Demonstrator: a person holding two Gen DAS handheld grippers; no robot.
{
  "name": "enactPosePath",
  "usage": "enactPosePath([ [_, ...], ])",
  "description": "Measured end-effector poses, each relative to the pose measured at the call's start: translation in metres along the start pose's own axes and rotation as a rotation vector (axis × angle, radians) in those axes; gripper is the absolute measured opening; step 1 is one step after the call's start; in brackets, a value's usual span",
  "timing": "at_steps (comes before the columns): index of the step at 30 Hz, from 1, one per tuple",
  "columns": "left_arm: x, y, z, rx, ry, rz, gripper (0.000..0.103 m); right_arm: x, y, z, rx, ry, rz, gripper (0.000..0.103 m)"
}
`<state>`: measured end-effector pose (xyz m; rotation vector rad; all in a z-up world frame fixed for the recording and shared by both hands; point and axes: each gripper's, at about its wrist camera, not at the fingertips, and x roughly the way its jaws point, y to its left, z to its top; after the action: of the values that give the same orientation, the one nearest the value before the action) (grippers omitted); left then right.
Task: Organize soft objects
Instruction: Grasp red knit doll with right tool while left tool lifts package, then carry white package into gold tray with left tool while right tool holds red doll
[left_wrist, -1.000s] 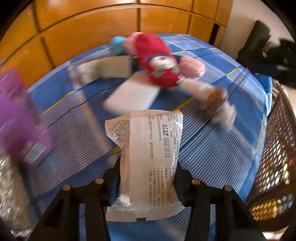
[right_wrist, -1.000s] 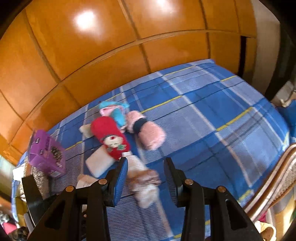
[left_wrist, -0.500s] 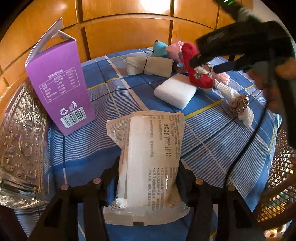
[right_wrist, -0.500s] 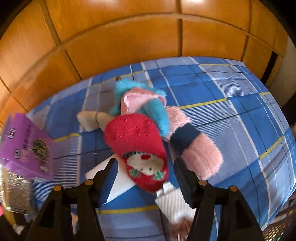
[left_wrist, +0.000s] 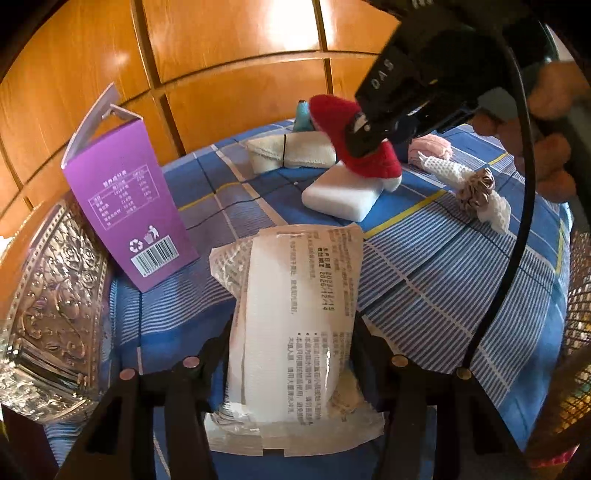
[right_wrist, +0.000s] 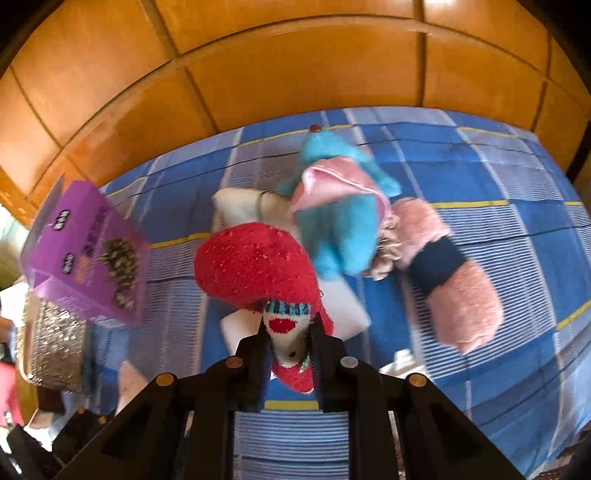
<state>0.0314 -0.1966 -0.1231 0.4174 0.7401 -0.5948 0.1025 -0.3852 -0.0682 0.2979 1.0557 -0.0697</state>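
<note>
My left gripper (left_wrist: 291, 354) is shut on a clear plastic packet with a white pad inside (left_wrist: 295, 321), held above the blue checked cloth (left_wrist: 424, 280). My right gripper (right_wrist: 290, 332) is shut on a red fluffy sock with a knitted face (right_wrist: 258, 266); it also shows in the left wrist view (left_wrist: 354, 147), lifted over a white sponge block (left_wrist: 341, 195). A blue and pink plush (right_wrist: 340, 218), a pink rolled towel with a dark band (right_wrist: 447, 269) and a cream rolled cloth (left_wrist: 291, 151) lie behind.
A purple carton (left_wrist: 125, 206) stands at the left beside an embossed silver tray (left_wrist: 48, 325). A white mesh pouch with a brown scrunchie (left_wrist: 476, 188) lies at the right. Wood panelling is behind. A wicker basket (left_wrist: 576, 332) is at the right edge.
My right gripper has closed on the red sock and raised it off the cloth. My left gripper, still holding the packet, has barely moved.
</note>
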Motion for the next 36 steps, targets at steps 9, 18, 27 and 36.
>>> enactPosePath([
  [9, -0.002, -0.013, 0.000, 0.065, -0.026, 0.068, 0.052, 0.000, -0.005, 0.000, 0.045, 0.026, 0.073, 0.015],
  [18, -0.019, 0.009, 0.046, -0.106, 0.031, -0.133, 0.046, 0.008, -0.010, 0.000, 0.064, 0.073, 0.086, 0.015],
  [27, -0.032, 0.039, 0.161, -0.163, -0.049, -0.143, 0.047, 0.007, -0.013, -0.002, 0.072, 0.076, 0.095, 0.015],
  [36, -0.019, 0.135, 0.226, -0.301, -0.064, 0.056, 0.047, 0.008, -0.003, -0.003, -0.003, 0.060, 0.049, 0.016],
])
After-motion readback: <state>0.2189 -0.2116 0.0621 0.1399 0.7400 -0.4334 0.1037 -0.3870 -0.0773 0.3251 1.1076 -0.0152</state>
